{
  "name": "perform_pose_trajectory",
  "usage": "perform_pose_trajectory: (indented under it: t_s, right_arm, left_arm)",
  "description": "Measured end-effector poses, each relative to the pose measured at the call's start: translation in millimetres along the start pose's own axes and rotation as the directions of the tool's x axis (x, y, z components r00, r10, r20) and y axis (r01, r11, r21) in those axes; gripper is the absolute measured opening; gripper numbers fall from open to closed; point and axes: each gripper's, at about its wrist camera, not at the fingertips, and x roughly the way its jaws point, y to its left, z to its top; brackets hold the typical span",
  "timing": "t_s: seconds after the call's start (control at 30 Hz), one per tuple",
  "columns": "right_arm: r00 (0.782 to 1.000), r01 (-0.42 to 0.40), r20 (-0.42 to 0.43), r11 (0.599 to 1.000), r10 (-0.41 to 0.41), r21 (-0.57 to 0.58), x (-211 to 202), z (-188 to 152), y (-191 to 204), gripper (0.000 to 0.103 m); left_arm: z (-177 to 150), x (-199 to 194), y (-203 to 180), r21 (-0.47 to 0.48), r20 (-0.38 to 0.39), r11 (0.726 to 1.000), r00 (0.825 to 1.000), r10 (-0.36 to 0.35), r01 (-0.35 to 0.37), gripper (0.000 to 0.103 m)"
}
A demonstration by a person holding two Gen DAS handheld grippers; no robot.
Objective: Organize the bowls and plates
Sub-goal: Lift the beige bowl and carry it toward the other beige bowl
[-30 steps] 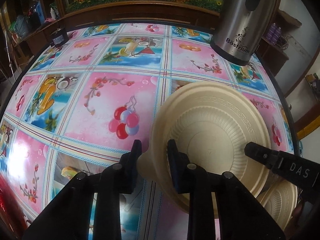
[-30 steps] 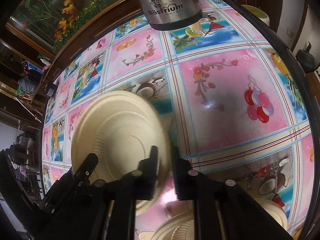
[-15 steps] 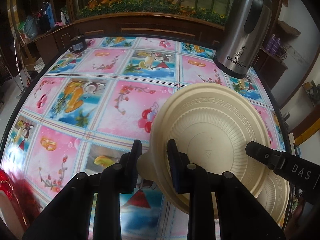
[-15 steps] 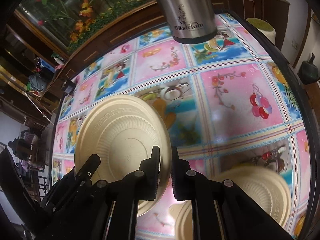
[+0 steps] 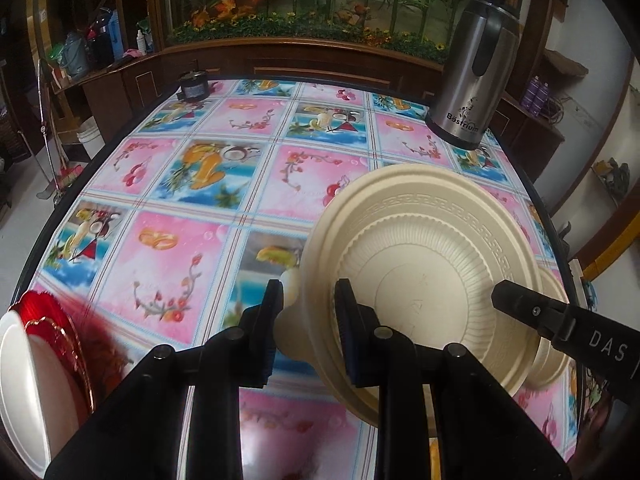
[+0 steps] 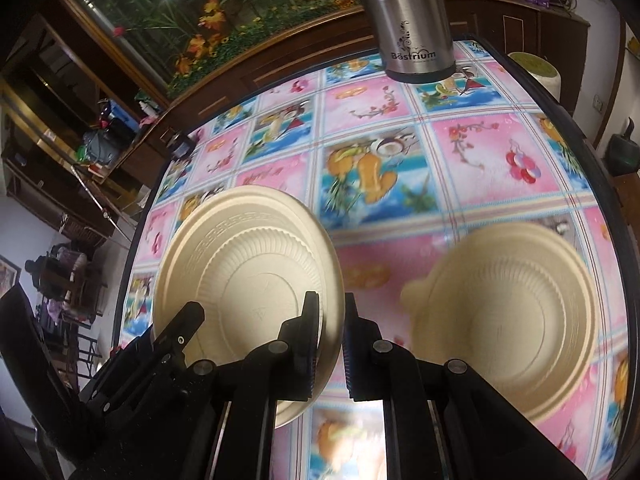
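Both grippers hold one cream bowl above the table. My left gripper is shut on its left rim. My right gripper is shut on its right rim; the bowl shows again in the right wrist view. A second cream bowl with a rim tab sits on the table to the right, seen behind the held bowl in the left wrist view. A red and white plate lies at the table's near left edge.
The table carries a pink and blue patterned cloth. A steel kettle stands at the far right corner, also in the right wrist view. A small dark jar stands at the far left edge. A wooden cabinet lies beyond.
Both grippers have pulled back and up with the held bowl. The second bowl has come fully into the right wrist view, and the red and white plate has appeared at left.
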Motion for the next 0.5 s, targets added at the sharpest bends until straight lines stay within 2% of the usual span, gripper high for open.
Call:
perform_pose_trajectory:
  t_s: [0.5]
  right_arm:
    - [0.999, -0.037, 0.007, 0.999, 0.037, -0.011, -23.3, -65.6, 12.4, 0.011]
  left_arm:
    - [-44.7, -29.9, 26.7, 0.025, 0.006, 0.999, 0.999, -0.035, 0.035, 0.024]
